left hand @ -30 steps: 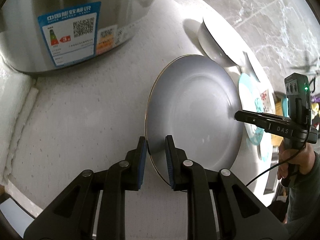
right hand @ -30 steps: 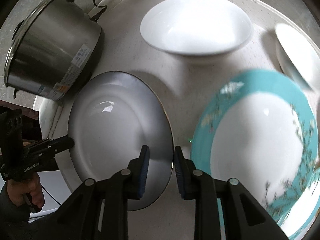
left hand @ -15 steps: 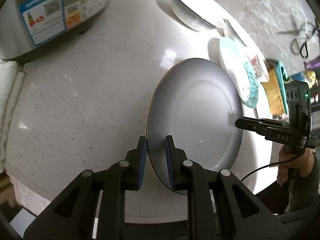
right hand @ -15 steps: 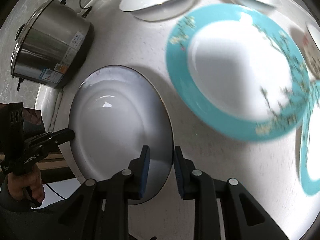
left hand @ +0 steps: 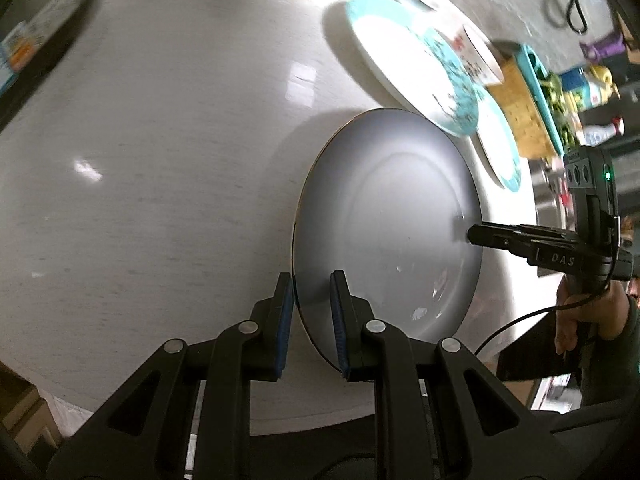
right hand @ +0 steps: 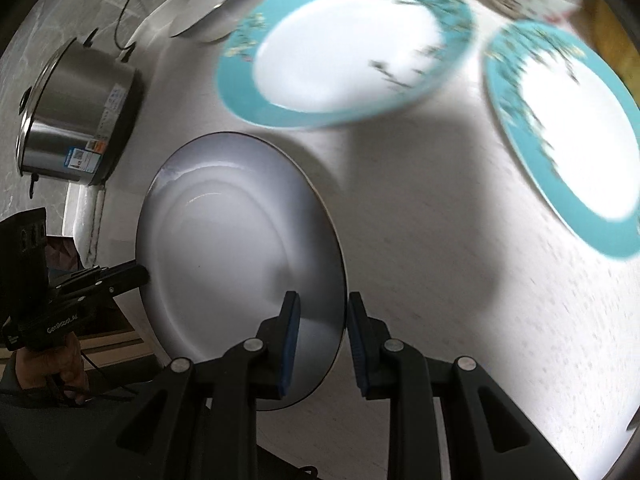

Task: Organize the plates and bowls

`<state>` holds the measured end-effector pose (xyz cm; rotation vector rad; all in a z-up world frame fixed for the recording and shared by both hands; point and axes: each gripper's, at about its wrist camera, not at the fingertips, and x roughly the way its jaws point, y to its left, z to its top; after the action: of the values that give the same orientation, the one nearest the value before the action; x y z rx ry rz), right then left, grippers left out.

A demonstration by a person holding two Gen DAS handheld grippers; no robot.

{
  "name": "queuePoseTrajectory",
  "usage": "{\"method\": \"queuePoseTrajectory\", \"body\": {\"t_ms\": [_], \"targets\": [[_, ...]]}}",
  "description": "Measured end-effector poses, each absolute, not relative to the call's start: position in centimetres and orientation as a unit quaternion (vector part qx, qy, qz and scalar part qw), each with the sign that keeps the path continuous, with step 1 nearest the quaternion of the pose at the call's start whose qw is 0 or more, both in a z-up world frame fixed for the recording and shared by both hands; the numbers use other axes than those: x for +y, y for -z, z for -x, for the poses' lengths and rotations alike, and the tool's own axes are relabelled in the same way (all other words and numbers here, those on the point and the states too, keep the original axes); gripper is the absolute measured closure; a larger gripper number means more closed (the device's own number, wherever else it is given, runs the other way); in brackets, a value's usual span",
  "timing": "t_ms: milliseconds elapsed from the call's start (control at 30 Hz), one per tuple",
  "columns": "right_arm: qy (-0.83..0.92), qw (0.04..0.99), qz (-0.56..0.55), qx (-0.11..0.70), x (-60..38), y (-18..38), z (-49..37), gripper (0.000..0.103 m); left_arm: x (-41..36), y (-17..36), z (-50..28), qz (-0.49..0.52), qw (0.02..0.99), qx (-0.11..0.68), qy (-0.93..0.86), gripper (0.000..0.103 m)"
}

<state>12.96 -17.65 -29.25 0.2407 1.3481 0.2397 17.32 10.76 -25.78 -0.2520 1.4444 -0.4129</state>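
Note:
A white plate with a thin gold rim (left hand: 384, 224) (right hand: 240, 256) is held above the pale counter by both grippers. My left gripper (left hand: 310, 320) is shut on its near rim, and it also shows in the right wrist view (right hand: 132, 276) at the plate's left edge. My right gripper (right hand: 320, 344) is shut on the opposite rim, and it also shows in the left wrist view (left hand: 476, 234). Two teal-rimmed plates (right hand: 344, 52) (right hand: 568, 132) lie on the counter beyond. White bowls (right hand: 208, 8) sit further back.
A steel cooker (right hand: 76, 120) stands at the counter's back left. A patterned bowl (left hand: 480, 56), a yellow rack (left hand: 520, 120) and bottles (left hand: 592, 88) lie past the teal plates. The counter's front edge (left hand: 280, 424) is close below the grippers.
Both grippers have carried the white plate away from the cooker toward the teal plates and the counter's front edge. The grip on both rims is unchanged.

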Motion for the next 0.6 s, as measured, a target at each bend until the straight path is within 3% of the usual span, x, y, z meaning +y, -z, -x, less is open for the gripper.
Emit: {"method": "queuePoseTrajectory", "body": {"t_ms": [600], "targets": [[-0.097,0.771,-0.118,0.618,-23.4,30.4,-10.6,0.076,2.7,27.1,-16.4,0.088,0.712,0.669,0.195,0.086]]}}
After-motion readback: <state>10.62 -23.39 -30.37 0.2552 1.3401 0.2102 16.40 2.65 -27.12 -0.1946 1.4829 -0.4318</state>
